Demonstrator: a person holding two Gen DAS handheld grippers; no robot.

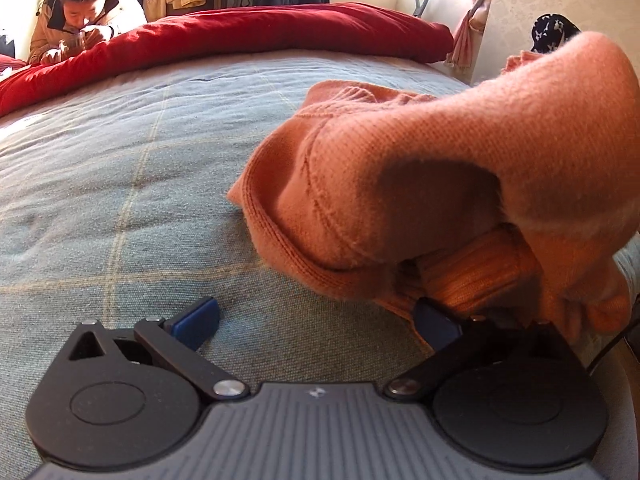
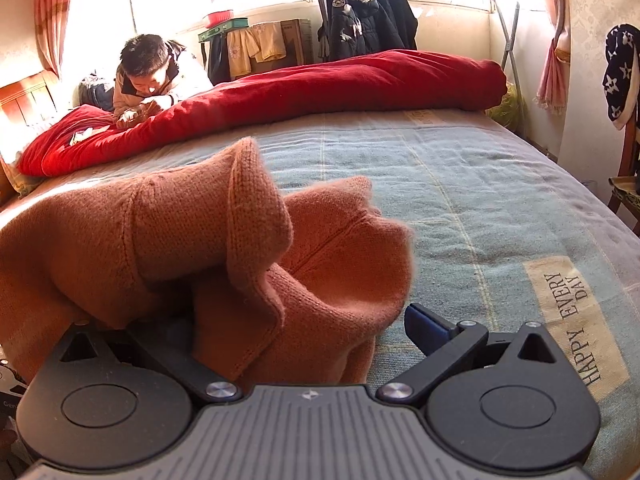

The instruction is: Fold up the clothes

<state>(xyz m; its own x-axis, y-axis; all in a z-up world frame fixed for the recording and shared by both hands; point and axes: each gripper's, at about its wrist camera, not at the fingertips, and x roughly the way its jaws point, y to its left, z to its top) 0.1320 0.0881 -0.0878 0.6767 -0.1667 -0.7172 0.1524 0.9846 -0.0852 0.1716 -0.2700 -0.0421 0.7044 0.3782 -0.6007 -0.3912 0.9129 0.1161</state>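
Orange knit, a sweater point(image 1: 460, 168), bunched and lifted in loose folds over the blue-grey checked bedspread point(image 1: 120, 184). Seen from the left wrist on the right half of the view, one hemmed edge hanging down to the bedspread, a ribbed cuff tucked under the folds just above the right finger. Left gripper point(image 1: 316, 322) spread wide: left blue pad point(image 1: 198, 320) bare over the bedspread, right pad half under the knit, touching it, nothing pinched between the two.

From the right wrist, same sweater point(image 2: 200, 248) heaped on the left and middle, one fold standing up in a peak, a flap draped down over the gripper body. Right gripper point(image 2: 280, 332) also spread: right blue pad point(image 2: 426, 330) clear of the cloth, just beside its edge; left finger hidden under the knit, so cannot tell whether anything caught there.

Beyond, a rolled red quilt point(image 2: 320, 88) across the far side of the bed. Behind it a person point(image 2: 154, 76) in a light jacket, leaning on the quilt, head down. Dark coats point(image 2: 368, 20) on a rack by the bright window. Printed patch on the bedspread at right, reading HAPPY EVERY DAY point(image 2: 576, 320).
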